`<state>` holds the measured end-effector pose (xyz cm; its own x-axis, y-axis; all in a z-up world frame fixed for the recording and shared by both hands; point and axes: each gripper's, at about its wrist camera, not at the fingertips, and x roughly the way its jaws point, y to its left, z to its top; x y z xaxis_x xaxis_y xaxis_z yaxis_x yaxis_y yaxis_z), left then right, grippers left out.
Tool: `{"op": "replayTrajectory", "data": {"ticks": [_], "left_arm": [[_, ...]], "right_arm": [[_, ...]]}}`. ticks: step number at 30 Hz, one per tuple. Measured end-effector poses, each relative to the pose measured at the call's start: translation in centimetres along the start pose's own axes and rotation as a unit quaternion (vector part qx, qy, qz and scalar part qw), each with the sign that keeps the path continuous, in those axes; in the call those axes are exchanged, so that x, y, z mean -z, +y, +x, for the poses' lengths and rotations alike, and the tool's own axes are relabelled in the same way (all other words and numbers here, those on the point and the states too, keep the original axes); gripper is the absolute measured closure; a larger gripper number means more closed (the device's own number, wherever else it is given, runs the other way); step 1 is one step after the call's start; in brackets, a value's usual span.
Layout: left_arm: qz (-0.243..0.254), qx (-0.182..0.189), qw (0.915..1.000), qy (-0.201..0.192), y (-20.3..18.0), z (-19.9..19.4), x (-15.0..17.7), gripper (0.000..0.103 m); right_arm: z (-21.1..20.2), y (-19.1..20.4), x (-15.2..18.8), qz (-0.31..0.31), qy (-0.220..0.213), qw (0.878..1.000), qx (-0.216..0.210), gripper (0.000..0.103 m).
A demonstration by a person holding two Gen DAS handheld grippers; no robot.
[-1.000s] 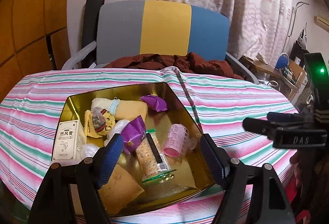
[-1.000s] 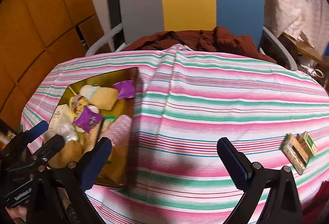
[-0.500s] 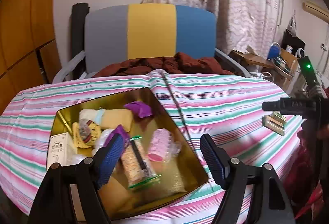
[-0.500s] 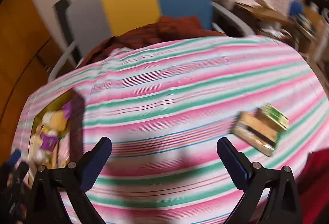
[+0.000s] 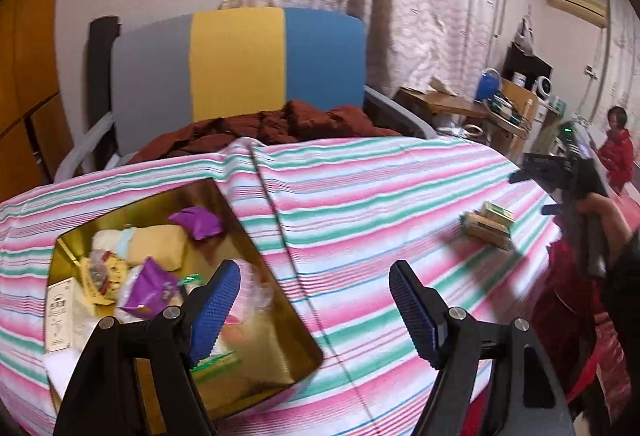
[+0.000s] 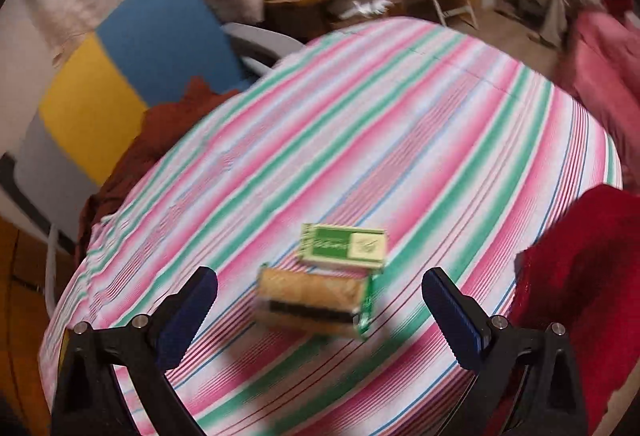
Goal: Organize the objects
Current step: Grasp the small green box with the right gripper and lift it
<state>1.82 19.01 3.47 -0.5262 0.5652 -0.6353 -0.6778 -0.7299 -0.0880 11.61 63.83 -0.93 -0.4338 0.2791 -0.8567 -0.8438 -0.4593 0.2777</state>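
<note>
Two hand-held grippers work above a worktop (image 5: 400,187) draped in a pink, green and white striped cloth. The left gripper (image 5: 314,300) hovers over the near edge, its blue-padded fingers (image 5: 216,300) spread wide apart and holding nothing. Only the left wrist view shows the gold tin (image 5: 276,320) at the left of the worktop, filled with snacks: purple packets (image 5: 150,290), a tan wrapped roll (image 5: 158,246), a white box (image 5: 58,310) standing at the tin's left side, and other blurred wrappers under the left finger. That view also catches the right gripper (image 5: 532,165) from the side, well out to the right, gripped by a person's hand (image 5: 604,211); from there its fingers cannot be read.

The right wrist view settles it: the right gripper (image 6: 320,300) has its fingers (image 6: 452,316) wide apart, empty, angled down at two items lying touching each other on the cloth, a green and white box (image 6: 344,246) and, nearer the camera, a cracker pack (image 6: 312,296) in clear wrap with green ends. Both sit between the spread fingers in that view, blurred, well apart from the tin. A chair (image 5: 236,63) with grey, yellow and blue panels stands behind the worktop, brown cloth (image 5: 280,127) heaped on its seat. Red fabric (image 6: 576,264) shows at the right edge.
</note>
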Motion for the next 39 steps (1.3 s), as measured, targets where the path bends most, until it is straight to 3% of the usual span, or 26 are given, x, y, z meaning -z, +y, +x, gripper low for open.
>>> {"op": "replayTrajectory", "data": {"ticks": [6,16,17,19,20,24,30,35,39], "left_arm": [[0.020,0.017,0.9996,0.013,-2.0,0.8,0.1,0.025],[0.038,0.035,0.9980,0.036,-4.3,2.6,0.0,0.025],[0.041,0.040,0.9976,0.039,-4.7,2.9,-0.1,0.025],[0.047,0.048,0.9968,0.042,-5.5,3.2,-0.4,0.025],[0.050,0.051,0.9965,0.044,-5.7,3.4,-0.5,0.025],[0.060,0.062,0.9949,0.053,-7.2,4.7,-1.4,0.025],[0.085,0.041,0.9932,0.068,-9.1,7.5,-2.9,0.026],[0.153,0.057,0.9825,0.091,-12.8,10.4,-3.9,0.026],[0.208,0.108,0.9663,0.106,-16.4,13.0,-4.7,0.026]], "right_arm": [[4.1,0.3,-0.8,0.003,0.029,0.999,0.025,0.000],[6.7,1.4,-1.5,-0.035,0.037,0.997,0.051,0.000],[7.0,1.4,-1.5,-0.037,0.045,0.997,0.048,0.003],[7.4,1.4,-1.4,-0.038,0.059,0.997,0.038,0.022],[7.4,1.3,-1.4,-0.035,0.058,0.997,0.038,0.028],[6.5,0.5,-1.6,-0.014,0.049,0.999,0.011,0.028],[3.0,-2.3,-1.6,0.050,-0.010,0.998,-0.022,0.028],[1.7,-3.8,-1.5,0.087,-0.035,0.994,-0.061,0.028],[1.1,-3.6,-1.5,0.080,-0.043,0.993,-0.077,0.028]]}}
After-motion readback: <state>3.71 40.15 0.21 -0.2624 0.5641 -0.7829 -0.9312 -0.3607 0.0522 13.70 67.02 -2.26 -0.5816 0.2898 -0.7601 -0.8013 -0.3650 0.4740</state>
